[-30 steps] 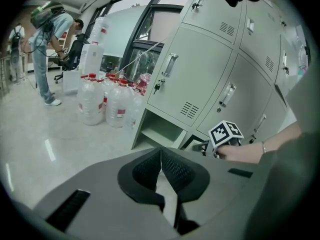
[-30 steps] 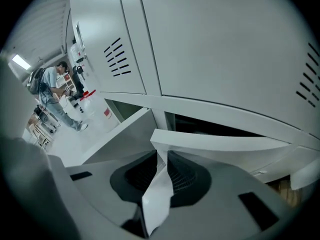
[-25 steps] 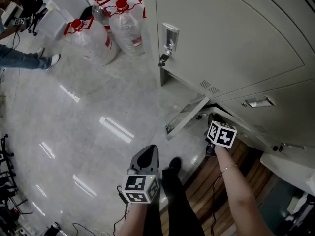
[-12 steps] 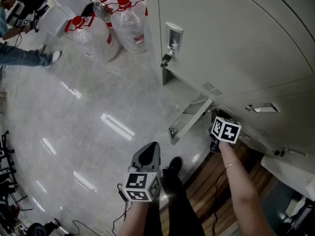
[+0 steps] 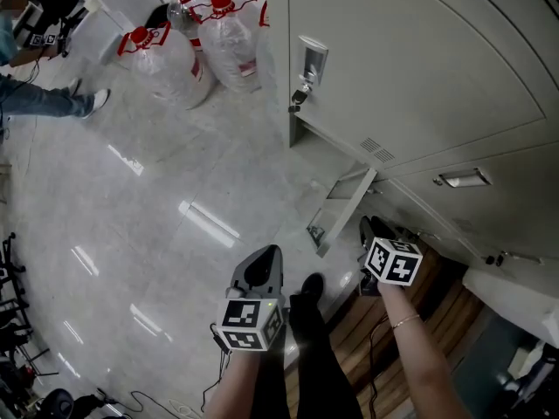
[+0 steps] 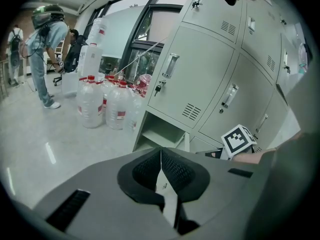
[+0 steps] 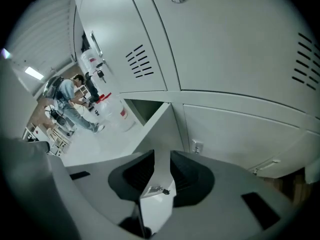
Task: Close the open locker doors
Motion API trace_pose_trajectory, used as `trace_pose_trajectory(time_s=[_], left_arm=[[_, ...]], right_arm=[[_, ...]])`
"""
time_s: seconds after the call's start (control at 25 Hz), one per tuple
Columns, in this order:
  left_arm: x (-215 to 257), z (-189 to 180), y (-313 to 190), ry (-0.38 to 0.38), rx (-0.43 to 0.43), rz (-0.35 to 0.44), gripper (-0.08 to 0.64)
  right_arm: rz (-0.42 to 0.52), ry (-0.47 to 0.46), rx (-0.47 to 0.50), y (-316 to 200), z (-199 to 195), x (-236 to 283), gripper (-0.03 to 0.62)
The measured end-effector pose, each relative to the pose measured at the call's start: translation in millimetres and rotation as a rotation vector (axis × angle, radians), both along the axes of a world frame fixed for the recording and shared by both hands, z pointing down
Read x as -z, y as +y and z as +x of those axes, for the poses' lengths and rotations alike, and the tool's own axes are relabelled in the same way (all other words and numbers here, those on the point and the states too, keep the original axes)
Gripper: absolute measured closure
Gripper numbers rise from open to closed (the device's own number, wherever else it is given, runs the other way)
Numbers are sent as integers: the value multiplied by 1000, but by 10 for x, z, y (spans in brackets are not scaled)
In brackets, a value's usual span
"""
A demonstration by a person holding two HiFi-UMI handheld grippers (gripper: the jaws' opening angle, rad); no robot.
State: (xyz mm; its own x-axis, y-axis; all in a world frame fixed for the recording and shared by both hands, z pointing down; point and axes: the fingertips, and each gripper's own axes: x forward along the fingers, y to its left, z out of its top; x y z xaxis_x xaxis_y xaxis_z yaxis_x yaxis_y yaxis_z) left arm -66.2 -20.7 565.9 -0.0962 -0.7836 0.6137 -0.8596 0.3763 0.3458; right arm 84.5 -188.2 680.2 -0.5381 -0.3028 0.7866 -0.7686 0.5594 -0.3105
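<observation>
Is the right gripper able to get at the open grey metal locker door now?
Probably yes: the right gripper has just been opening its jaws, the edge of the grey metal locker door stands between them, and nothing blocks it.

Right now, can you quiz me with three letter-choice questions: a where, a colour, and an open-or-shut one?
1. Where do the big water bottles stand? A) on the floor beside the lockers B) inside a locker C) on a table
2. What colour are the bottle caps? A) blue B) red C) green
3. How is the bottom locker door? A) shut B) taken off C) swung open
Answers: 1 A, they sit on the floor by the lockers. 2 B, every cap in view is red. 3 C, it sticks out from the lockers.
</observation>
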Motion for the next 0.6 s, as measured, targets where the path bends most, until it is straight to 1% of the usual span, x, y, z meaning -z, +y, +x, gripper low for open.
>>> trace_pose_trajectory(time_s=[0.2, 0.32, 0.44, 0.6], left_arm=[[116, -9, 129, -10, 1, 0, 538], [148, 55, 205, -1, -9, 4, 538], [172, 123, 269, 2, -22, 5, 538], [199, 200, 357, 4, -44, 6, 538]], right_arm=[[-82, -88, 10, 465, 45, 222, 482], [-123, -119, 28, 721, 92, 311, 479], [-160, -130, 39, 926, 148, 315, 468], [-196, -110, 32, 1078, 227, 218, 459]])
